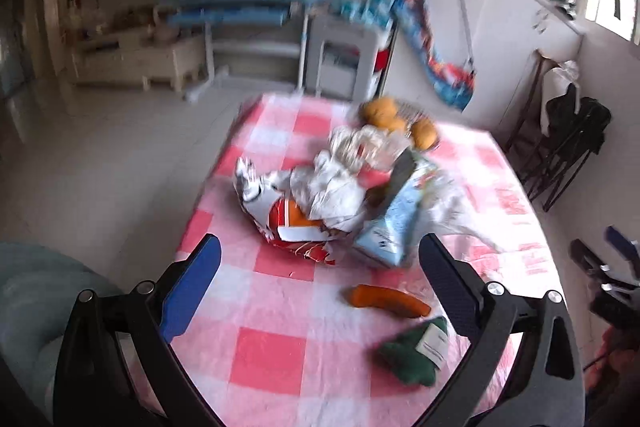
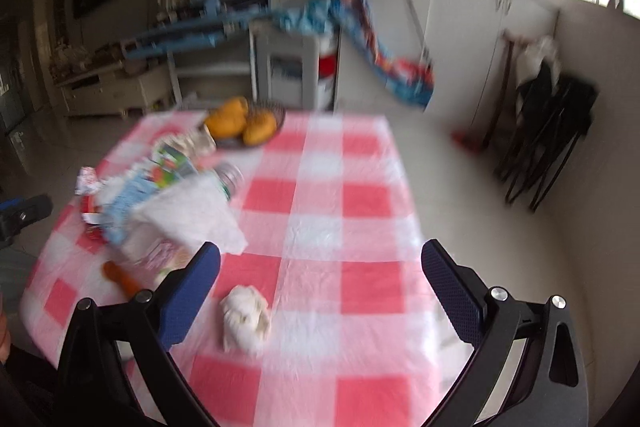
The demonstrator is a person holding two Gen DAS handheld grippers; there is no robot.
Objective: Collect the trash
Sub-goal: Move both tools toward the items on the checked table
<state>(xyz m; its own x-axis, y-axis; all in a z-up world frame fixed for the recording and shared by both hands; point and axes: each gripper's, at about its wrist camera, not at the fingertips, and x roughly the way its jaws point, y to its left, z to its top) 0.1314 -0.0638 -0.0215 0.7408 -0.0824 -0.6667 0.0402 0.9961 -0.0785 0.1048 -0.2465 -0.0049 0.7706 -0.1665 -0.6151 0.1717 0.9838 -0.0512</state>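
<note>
Both pairs of tongs stand wide apart and empty above the pink-and-white checked tablecloth (image 2: pixel 332 227). The crumpled white paper wad (image 2: pixel 245 319) lies apart from the heap of wrappers and cartons (image 1: pixel 320 199), just ahead of the right gripper (image 2: pixel 320 291), nearer its left finger; the left gripper (image 1: pixel 320 283) faces the heap

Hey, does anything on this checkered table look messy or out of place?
Yes. A heap of crumpled wrappers and a torn-looking blue-and-white carton lie tumbled together mid-table, and a crumpled white wad sits alone nearer the right gripper. Both grippers are open and empty.
</note>
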